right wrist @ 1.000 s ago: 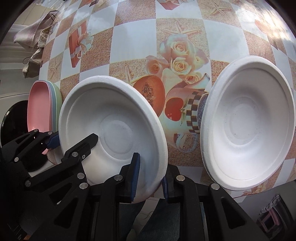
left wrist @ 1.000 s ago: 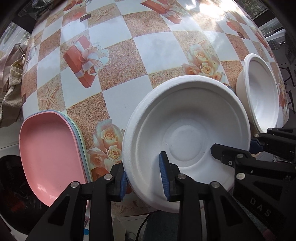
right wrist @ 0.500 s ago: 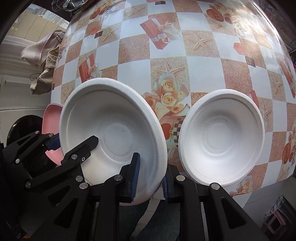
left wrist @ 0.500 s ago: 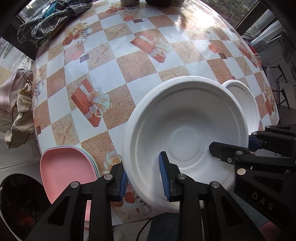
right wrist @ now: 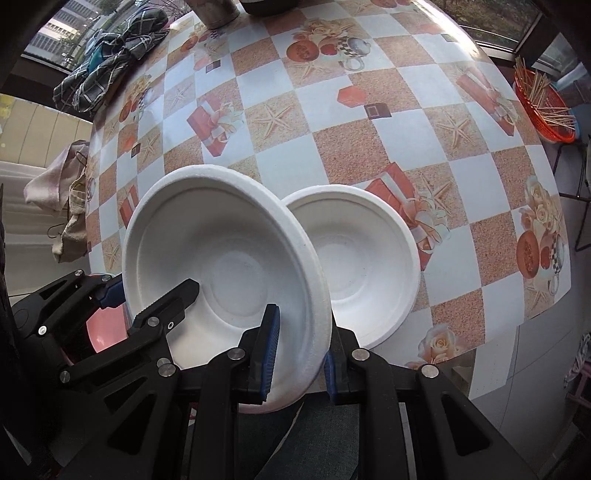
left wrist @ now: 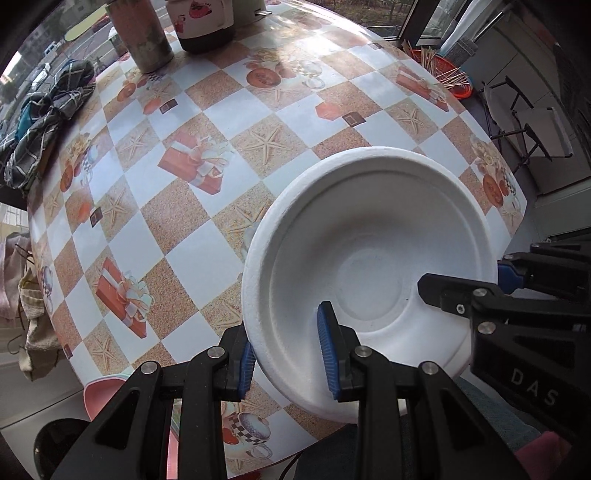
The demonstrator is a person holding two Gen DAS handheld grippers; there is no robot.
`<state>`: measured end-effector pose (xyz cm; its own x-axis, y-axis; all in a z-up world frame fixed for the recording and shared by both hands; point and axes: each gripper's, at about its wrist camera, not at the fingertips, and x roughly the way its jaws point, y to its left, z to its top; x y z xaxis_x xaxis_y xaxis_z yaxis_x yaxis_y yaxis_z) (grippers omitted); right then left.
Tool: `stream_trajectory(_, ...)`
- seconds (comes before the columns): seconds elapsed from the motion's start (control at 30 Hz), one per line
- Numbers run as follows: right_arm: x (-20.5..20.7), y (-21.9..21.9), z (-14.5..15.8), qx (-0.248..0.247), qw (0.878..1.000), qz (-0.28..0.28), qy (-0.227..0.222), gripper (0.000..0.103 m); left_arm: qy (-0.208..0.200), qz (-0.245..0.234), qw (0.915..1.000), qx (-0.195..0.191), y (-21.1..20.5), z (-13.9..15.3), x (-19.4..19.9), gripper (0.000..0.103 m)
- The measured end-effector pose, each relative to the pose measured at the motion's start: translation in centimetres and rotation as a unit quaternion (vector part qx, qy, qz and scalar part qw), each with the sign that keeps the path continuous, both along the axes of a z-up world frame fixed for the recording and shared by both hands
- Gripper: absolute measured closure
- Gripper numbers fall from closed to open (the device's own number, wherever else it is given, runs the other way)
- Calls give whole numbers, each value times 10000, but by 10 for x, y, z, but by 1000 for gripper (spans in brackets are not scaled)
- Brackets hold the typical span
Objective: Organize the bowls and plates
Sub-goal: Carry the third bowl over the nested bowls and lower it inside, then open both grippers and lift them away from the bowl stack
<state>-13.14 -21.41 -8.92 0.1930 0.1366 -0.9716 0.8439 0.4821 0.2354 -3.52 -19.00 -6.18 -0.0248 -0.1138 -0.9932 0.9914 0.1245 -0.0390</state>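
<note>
Both grippers hold one white foam bowl (left wrist: 373, 266) in the air above the table's near edge. My left gripper (left wrist: 288, 358) is shut on its left rim, one pad inside and one outside. My right gripper (right wrist: 299, 354) is shut on its right rim; the same bowl (right wrist: 221, 258) shows there, tilted. A second white foam bowl (right wrist: 369, 266) sits on the table just right of and behind the held one, partly hidden by it. A stack of pastel plates with a pink one on top (left wrist: 107, 391) lies at the near left edge, mostly hidden.
The table has a checkered tablecloth (left wrist: 236, 122). At its far side stand a metal cup (left wrist: 142, 33) and a jar (left wrist: 205, 22), with a plaid cloth (left wrist: 40, 118) at far left. An orange basket of sticks (right wrist: 543, 99) and a folding chair (left wrist: 532, 125) stand off to the right.
The held bowl has been lifted well above the table and moved toward the second bowl, which it now partly overlaps. The pink plates have dropped to the frame's lower left.
</note>
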Motion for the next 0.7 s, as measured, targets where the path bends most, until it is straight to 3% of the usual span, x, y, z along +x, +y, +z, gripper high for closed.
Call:
stream_trajectory(0.27,-31,-16,-7,41,9991,-405,139,79,64,-340,9994,74,-24,-8,-28,67)
stream_trajectory(0.53,-42,-23,-20,133,9982,-541,232,79,90,-414,9987,270,-39,-25,-37,66)
stream_trajectory(0.7,-41,-27,-26,209,9979,-572,209,79,12,-367,9992,144,-40,-24,-35,61)
